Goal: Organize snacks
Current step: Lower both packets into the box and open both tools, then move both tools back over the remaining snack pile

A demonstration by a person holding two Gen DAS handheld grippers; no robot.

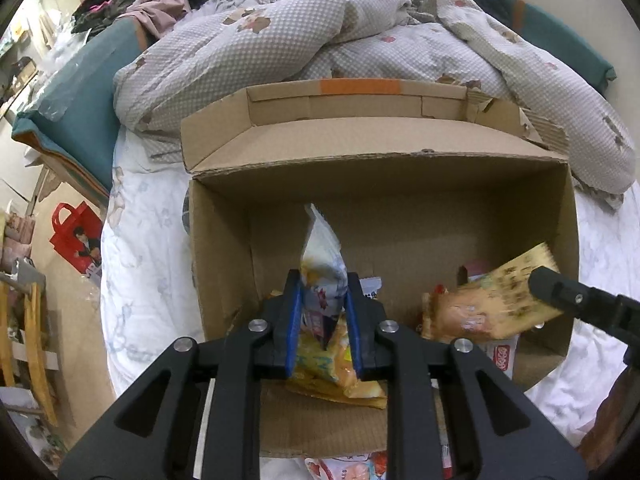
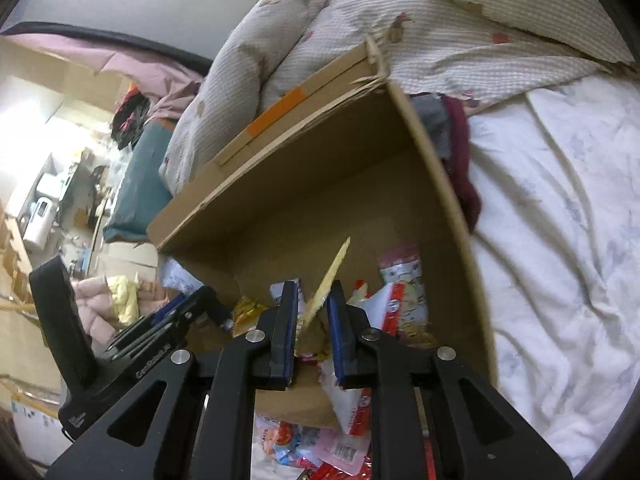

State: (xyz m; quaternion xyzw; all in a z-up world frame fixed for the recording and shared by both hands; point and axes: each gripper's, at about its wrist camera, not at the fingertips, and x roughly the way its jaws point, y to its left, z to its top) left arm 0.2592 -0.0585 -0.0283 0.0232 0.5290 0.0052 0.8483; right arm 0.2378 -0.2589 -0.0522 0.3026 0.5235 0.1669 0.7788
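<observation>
Left wrist view: the left gripper (image 1: 324, 320) is clamped on a white and yellow snack bag (image 1: 324, 264), holding it upright over the near left part of the open cardboard box (image 1: 400, 136) on the bed. The bag's top corner stands up toward the far wall; its yellow lower end hangs below the blue pads (image 1: 294, 324) over the box's near edge. To the right, the right gripper (image 1: 548, 284) comes in over the right wall with a tan packet (image 1: 492, 300). In the right wrist view that packet (image 2: 326, 284) shows edge-on as a thin yellow strip pinched between the right gripper's (image 2: 312, 320) fingers, so that gripper is closed on it as well.

The main risk, as I judge it, is the two tools meeting, since both work over the near half of the box at once and the left gripper (image 2: 188, 312) sits just beside the right one. The tan packet is held only at one end and could swing or slip. If the white bag is let go this close to the near edge, it could tip out onto the sheet (image 1: 144, 240), where other packets (image 2: 320, 448) lie.

The far half of the box floor looks bare, which leaves room. The far flap (image 1: 360, 140) stands raised, with the quilt (image 1: 280, 40) behind it.
</observation>
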